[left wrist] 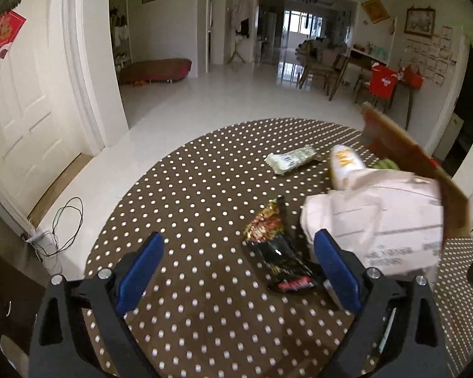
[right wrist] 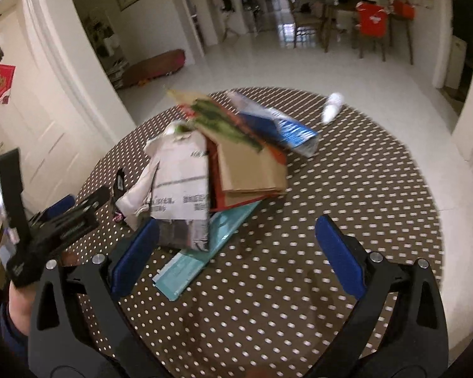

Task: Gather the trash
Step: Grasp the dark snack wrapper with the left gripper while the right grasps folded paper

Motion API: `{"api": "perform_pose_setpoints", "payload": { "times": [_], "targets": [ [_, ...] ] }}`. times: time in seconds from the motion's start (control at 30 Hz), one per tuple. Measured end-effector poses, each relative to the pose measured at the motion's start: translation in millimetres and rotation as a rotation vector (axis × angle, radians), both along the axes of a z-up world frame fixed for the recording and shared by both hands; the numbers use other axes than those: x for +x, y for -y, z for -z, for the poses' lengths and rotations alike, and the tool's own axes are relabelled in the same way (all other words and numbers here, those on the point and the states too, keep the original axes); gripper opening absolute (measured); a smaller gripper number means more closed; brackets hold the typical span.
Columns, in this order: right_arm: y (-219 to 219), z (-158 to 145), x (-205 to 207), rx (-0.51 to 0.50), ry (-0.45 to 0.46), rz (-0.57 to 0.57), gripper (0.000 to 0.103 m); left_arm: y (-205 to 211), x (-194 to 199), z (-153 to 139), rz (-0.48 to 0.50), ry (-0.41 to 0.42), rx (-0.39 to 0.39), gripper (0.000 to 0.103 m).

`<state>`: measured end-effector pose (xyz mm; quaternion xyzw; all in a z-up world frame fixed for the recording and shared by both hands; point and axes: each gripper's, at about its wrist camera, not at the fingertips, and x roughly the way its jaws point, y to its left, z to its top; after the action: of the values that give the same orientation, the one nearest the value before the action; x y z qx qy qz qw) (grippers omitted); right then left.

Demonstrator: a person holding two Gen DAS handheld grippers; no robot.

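Trash lies scattered over the round polka-dot bench (left wrist: 189, 189), and most of it has drifted into one loose heap: a white printed paper bag (right wrist: 179, 182) leaning against a brown cardboard piece (right wrist: 252, 170), with a teal flat box (right wrist: 198, 252) poking out underneath and a blue foil packet (right wrist: 287, 129) at the back. Apart from the heap sit a black snack wrapper (left wrist: 277, 252), a pale green wrapper (left wrist: 291, 159) farther off, and a small white bottle (right wrist: 331, 107) lying on its side near the far rim.

Both pairs of tongs are spread wide and carry nothing. The left tongs (left wrist: 239, 271) hover low with the black wrapper roughly between their blue pads, the right-hand pad just beside the white bag. The right tongs (right wrist: 236, 252) hang over the near end of the heap, the teal box between their pads.

My worry is the heap itself. It looks propped rather than stacked, so closing on the teal box at the bottom could tip the bag and cardboard off sideways. The black wrapper is thin and flat on the cloth; a pinch that comes in too high may simply skid it along, or catch the bag's edge instead. The bottle could roll off the bench if nudged.
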<state>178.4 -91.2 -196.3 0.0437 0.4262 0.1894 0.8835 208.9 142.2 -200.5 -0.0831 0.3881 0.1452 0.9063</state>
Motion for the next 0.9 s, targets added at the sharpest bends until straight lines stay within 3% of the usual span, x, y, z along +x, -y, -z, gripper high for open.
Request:
{"api": "perform_pose_setpoints", "payload": {
  "times": [0.07, 0.13, 0.2, 0.27, 0.33, 0.37, 0.4, 0.6, 0.9],
  "targets": [
    [-9, 9, 7, 0.006, -0.015, -0.023, 0.095, -3, 12, 5, 0.0, -0.022, -0.005, 0.094],
    [-16, 15, 12, 0.014, -0.023, -0.044, 0.087, -7, 22, 11, 0.009, -0.04, -0.023, 0.09],
    [-25, 22, 18, 0.027, -0.035, -0.067, 0.082, -10, 27, 18, 0.035, -0.06, -0.06, 0.064],
    [-32, 28, 23, 0.035, -0.043, -0.082, 0.078, -13, 33, 23, 0.056, -0.059, -0.076, 0.059],
    [-40, 33, 28, 0.052, -0.052, -0.101, 0.064, -13, 36, 23, 0.092, -0.054, -0.093, 0.04],
    [-44, 35, 30, 0.067, -0.061, -0.114, 0.05, -13, 38, 24, 0.105, -0.056, -0.101, 0.033],
    [-47, 37, 30, 0.079, -0.067, -0.123, 0.037, -14, 38, 25, 0.111, -0.054, -0.102, 0.031],
    [-48, 22, 14, 0.15, -0.038, -0.175, 0.015, -15, 16, 23, 0.121, -0.03, -0.108, 0.025],
    [-30, -3, -15, 0.193, 0.014, -0.212, 0.007, -8, -35, 7, 0.112, 0.018, -0.122, 0.024]
  ]
}}
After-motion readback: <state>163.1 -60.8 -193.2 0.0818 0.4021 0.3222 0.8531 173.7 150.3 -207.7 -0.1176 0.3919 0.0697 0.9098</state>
